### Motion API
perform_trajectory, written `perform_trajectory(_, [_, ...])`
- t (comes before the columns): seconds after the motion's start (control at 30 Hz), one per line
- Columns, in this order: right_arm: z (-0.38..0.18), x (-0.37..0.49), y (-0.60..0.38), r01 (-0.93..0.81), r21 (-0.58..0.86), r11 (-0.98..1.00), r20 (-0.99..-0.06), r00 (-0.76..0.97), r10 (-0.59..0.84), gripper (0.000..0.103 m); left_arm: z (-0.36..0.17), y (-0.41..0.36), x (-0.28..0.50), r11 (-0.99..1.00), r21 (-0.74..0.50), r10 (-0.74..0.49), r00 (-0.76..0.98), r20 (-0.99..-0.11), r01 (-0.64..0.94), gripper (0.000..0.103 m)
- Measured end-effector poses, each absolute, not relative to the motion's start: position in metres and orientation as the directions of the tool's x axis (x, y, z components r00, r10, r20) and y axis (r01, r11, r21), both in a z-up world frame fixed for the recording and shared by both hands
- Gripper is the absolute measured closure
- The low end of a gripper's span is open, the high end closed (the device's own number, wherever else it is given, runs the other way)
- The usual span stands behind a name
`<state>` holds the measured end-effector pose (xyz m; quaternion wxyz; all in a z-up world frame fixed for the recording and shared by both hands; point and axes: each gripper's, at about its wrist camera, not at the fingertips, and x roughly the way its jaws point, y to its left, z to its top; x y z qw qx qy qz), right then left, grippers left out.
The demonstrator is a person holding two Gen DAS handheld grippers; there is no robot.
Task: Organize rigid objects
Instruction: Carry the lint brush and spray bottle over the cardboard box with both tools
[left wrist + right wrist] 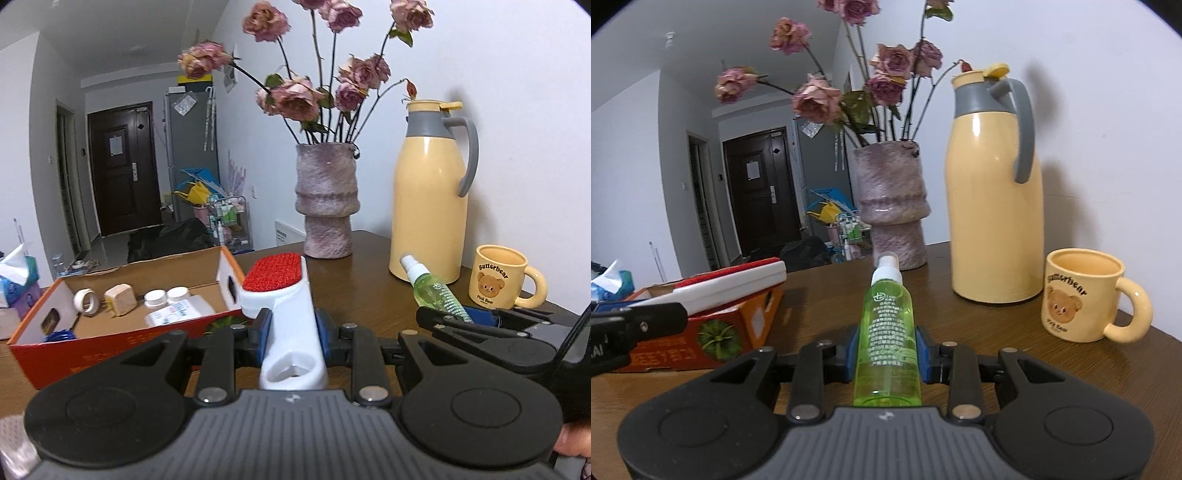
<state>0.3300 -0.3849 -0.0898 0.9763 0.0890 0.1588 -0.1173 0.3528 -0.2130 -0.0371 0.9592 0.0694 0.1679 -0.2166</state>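
Counter [960,325] layout: box [122,350] at left, open top. In box: tape roll [85,302] far left, small block [120,299] just right of it, two capped bottles [173,306] lying further right. Lint brush [286,317] sits betw. left gripper [291,332] fingers, head fwd, over box's right end. Spray bottle [888,332] betw. right gripper [888,354] fingers, nozzle fwd, right of box. Behind: vase [892,206] w/ flowers at centre, jug [995,192] to its right. Mug [1082,295] right of & in front of jug, handle to the right. Tissue pack [16,277] beyond box, far left.
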Motion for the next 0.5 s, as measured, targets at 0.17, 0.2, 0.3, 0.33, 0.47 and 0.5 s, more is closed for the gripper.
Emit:
perform_trajectory(0.17, [-0.087, 0.323, -0.365, 0.233, 0.147, 0.961, -0.323, 0.930, -0.176, 0.073, -0.032, -0.195, 0.334, 0.905, 0.069, -0.376, 0.864, -0.335, 0.420, 0.077])
perform_trajectory(0.2, [-0.087, 0.321, -0.360, 0.226, 0.148, 0.963, -0.321, 0.932, -0.170, 0.073, -0.032, -0.191, 0.331, 0.906, 0.071, -0.374, 0.866, -0.332, 0.418, 0.077])
perform_trajectory(0.3, [-0.085, 0.317, -0.347, 0.210, 0.151, 0.966, -0.314, 0.937, -0.155, 0.073, -0.030, -0.180, 0.321, 0.912, 0.074, -0.362, 0.875, -0.321, 0.405, 0.077])
perform_trajectory(0.33, [-0.085, 0.316, -0.343, 0.205, 0.153, 0.967, -0.312, 0.938, -0.150, 0.073, -0.029, -0.175, 0.317, 0.915, 0.072, -0.358, 0.879, -0.315, 0.398, 0.077])
perform_trajectory(0.47, [-0.082, 0.312, -0.327, 0.184, 0.160, 0.970, -0.312, 0.942, -0.127, 0.073, -0.026, -0.158, 0.307, 0.925, 0.067, -0.340, 0.891, -0.302, 0.375, 0.077])
perform_trajectory(0.5, [-0.082, 0.311, -0.323, 0.178, 0.161, 0.971, -0.312, 0.942, -0.122, 0.073, -0.025, -0.152, 0.304, 0.928, 0.066, -0.334, 0.894, -0.298, 0.368, 0.077])
